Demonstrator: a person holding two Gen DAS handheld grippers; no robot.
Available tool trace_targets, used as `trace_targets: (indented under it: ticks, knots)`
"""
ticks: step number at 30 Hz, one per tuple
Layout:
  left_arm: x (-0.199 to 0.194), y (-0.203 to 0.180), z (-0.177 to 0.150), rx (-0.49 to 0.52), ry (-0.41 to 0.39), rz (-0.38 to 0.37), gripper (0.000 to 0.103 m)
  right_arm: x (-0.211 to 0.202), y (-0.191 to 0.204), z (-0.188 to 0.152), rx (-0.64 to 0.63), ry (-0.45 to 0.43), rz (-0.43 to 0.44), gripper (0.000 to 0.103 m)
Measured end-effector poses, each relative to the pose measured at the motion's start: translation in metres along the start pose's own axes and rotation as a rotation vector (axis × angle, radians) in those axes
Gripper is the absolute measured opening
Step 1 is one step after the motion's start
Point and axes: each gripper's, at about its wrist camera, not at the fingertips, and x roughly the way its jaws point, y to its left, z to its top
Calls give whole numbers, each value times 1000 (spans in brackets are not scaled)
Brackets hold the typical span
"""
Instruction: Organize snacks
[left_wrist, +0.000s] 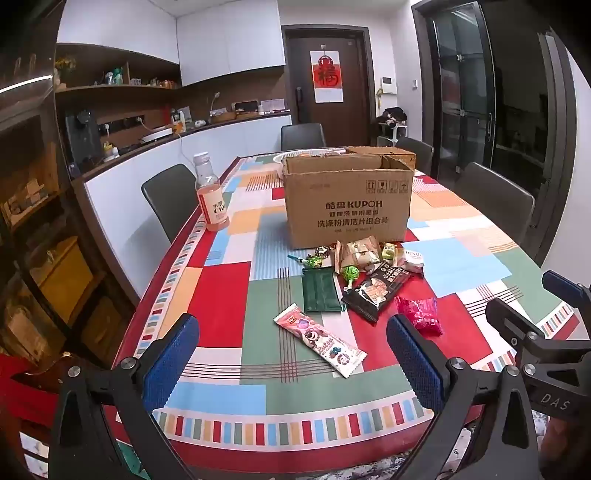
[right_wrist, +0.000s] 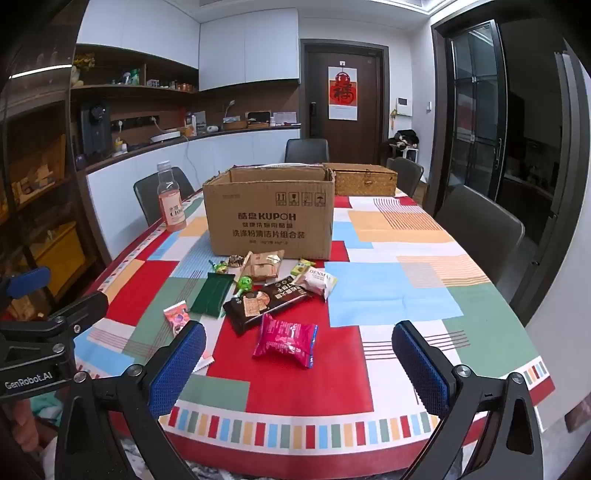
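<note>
Here, the figure shows both hand-held grippers poised at the near edge of the bench, before any grasp.

Left hand-held gripper: spread wide, empty; its blue pads frame the pink bar wrapper.

Right hand-held gripper: spread wide, empty; its pads frame the magenta packet.

Snack pile: loose on the bench, between the near edge and the cardboard box, the farthest pieces touching or just beside the box front.

Pink bar wrapper: nearest item to the left hand-held gripper, straight ahead of it and slightly right of centre; long axis runs diagonally, from far-left to near-right.

Magenta packet: nearest item to the right hand-held gripper, straight ahead and just left of centre; pillow-shaped, its longer side lying roughly across the view.

Black packet: just beyond the magenta packet, long axis diagonal, rising toward the right.

Green pouch: flat, beyond the pink bar wrapper, long axis pointing away toward the box.

Cardboard box: open-topped, upright, the likely destination; directly behind the pile, slightly right of centre in the left view and slightly left of centre in the right.

Deciding relation (judgement): each hand-held gripper has its own nearest item dead ahead; the left would need to turn so its fingers close across the wrapper's narrow width, while the right could likely descend as aligned.

Bottle: upright, well to the left of the box, apart from the pile.
</note>
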Motion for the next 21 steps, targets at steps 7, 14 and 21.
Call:
trace_targets:
  ticks: [7, 14, 21]
  knots:
    - [0, 0, 0, 1, 9, -1, 103, 0, 0, 0, -5, -8, -3, 102]
    - [1, 1, 1, 1, 10, 5, 103, 1, 0, 0, -6, -9, -4, 102]
    - [1, 1, 0, 3, 9, 6, 103, 1, 0, 0, -5, -5, -3, 102]
